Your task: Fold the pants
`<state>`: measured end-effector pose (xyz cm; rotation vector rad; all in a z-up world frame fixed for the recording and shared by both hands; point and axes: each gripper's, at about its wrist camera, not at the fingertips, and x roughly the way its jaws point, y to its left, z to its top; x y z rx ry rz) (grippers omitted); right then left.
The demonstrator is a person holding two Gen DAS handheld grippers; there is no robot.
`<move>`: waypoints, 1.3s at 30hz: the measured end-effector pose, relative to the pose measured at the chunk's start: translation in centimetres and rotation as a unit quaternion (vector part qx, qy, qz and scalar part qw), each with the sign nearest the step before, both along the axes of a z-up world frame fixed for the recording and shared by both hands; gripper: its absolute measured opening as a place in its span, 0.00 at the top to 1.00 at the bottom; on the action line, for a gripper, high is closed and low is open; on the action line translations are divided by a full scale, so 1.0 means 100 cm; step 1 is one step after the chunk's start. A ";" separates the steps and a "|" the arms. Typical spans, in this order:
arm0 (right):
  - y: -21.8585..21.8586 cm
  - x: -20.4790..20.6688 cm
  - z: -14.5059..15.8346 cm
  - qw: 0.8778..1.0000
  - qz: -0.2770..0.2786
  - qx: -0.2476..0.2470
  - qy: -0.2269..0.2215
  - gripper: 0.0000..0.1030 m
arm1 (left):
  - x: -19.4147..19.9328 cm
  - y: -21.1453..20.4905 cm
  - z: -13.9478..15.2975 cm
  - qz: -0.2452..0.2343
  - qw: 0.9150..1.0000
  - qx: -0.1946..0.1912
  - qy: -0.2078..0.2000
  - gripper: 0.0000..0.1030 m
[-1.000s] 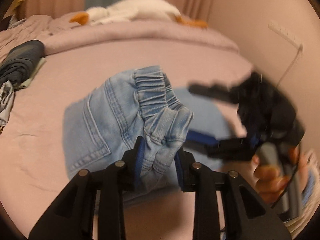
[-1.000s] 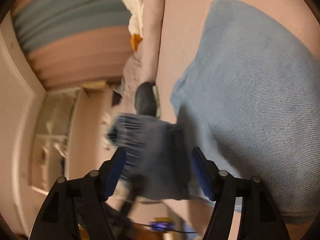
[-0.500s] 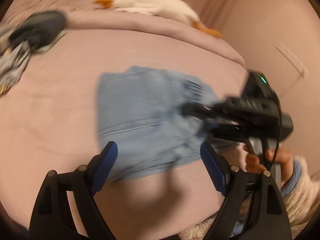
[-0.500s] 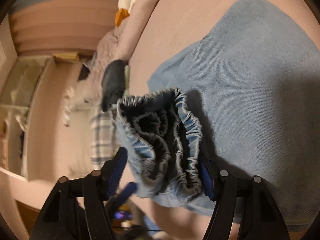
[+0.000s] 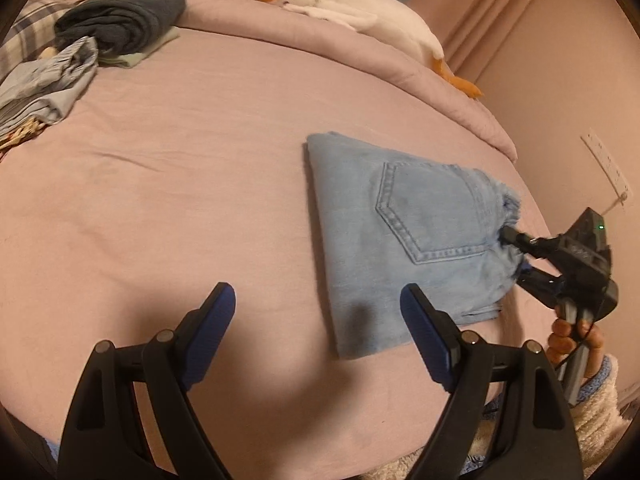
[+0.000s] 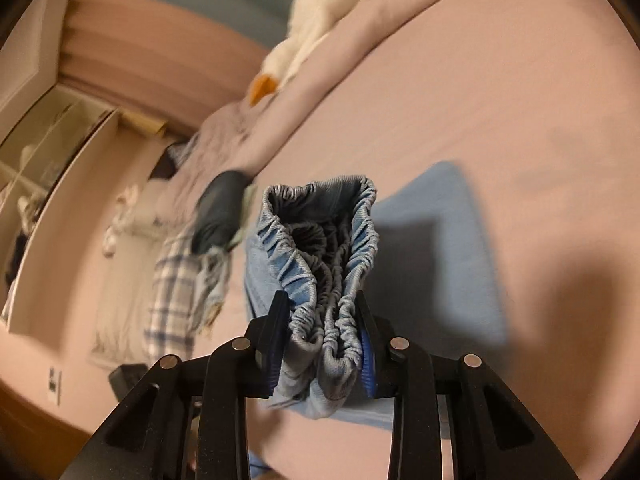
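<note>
Light blue denim pants [image 5: 404, 236] lie folded on the pink bed, back pocket up, at the right in the left wrist view. My left gripper [image 5: 316, 308] is open and empty, just above the sheet to the left of the pants. My right gripper [image 5: 516, 252] is shut on the elastic waistband at the pants' right end. In the right wrist view the right gripper [image 6: 322, 332] pinches the bunched waistband [image 6: 328, 256] between its jaws, and the rest of the pants [image 6: 440, 248] lie beyond.
A dark folded garment [image 5: 120, 16] and a crumpled pile of blue and plaid clothes [image 5: 44, 80] lie at the bed's far left. A white plush goose [image 5: 360, 20] lies on the rolled duvet at the back. A wall [image 5: 580, 92] is on the right.
My left gripper let go of the waistband, opened and pulled back to the left. My right gripper closed on the waistband and the pants now lie flat on the bed.
</note>
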<state>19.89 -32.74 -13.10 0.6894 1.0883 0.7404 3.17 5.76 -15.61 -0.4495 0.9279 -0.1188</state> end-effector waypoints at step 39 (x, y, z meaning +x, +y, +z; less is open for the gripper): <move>0.030 -0.019 0.010 0.968 0.049 -0.212 -0.128 0.98 | 0.150 -0.114 0.000 -0.163 0.986 -0.015 0.026 0.65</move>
